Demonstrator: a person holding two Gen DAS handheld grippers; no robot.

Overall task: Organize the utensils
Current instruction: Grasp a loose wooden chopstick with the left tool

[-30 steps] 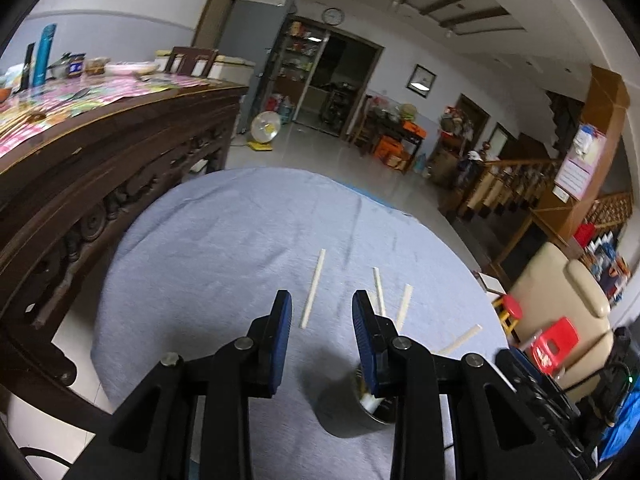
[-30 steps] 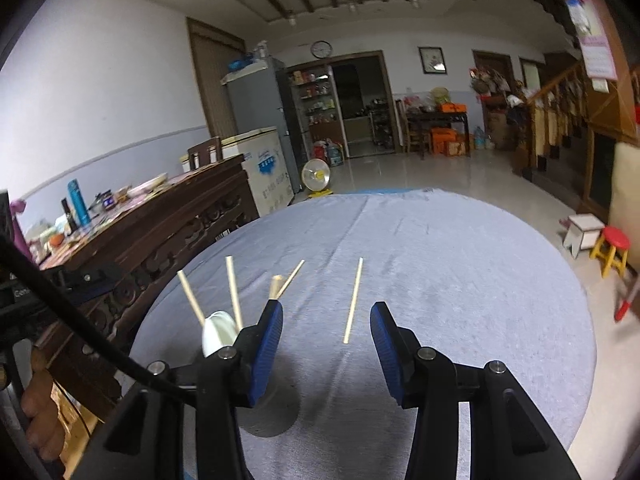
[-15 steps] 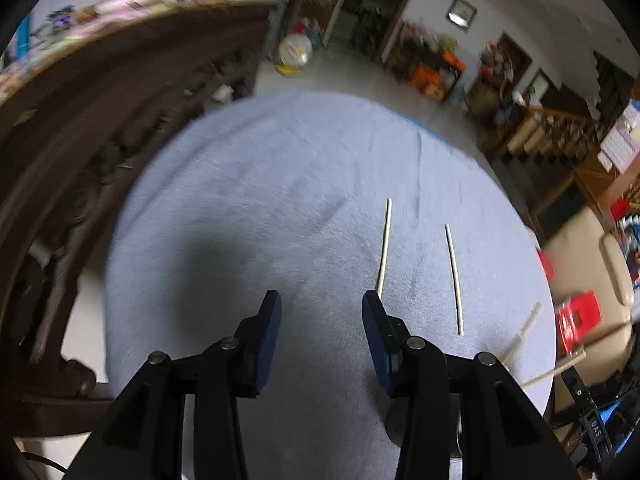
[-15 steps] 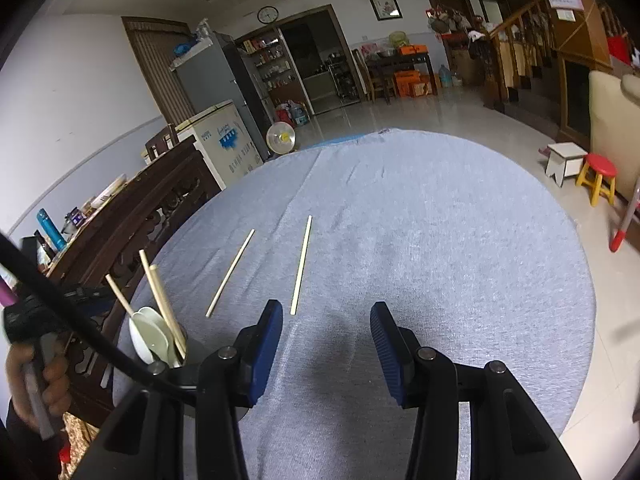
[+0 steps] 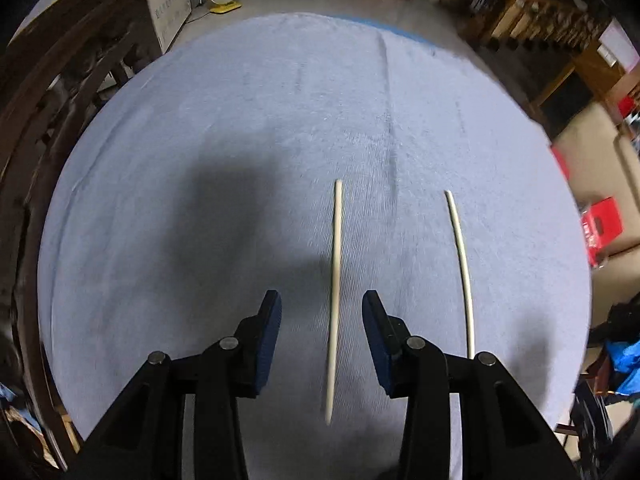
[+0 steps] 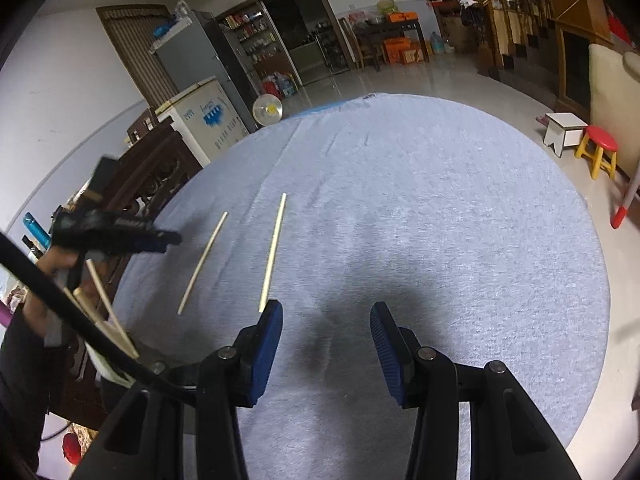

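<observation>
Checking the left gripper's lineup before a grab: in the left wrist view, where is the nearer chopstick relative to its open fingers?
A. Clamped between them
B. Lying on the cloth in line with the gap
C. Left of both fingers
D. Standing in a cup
B: the chopstick lies flat on the blue cloth, running through the gap of the open left gripper.

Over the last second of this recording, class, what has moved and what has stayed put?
The left gripper has swung away from the cup and tipped down over the cloth; one loose chopstick now lies between its open fingers, another chopstick to its right. The right gripper has pitched down slightly. Nothing was gripped or released: both grippers stay open and both chopsticks still lie on the cloth.
</observation>
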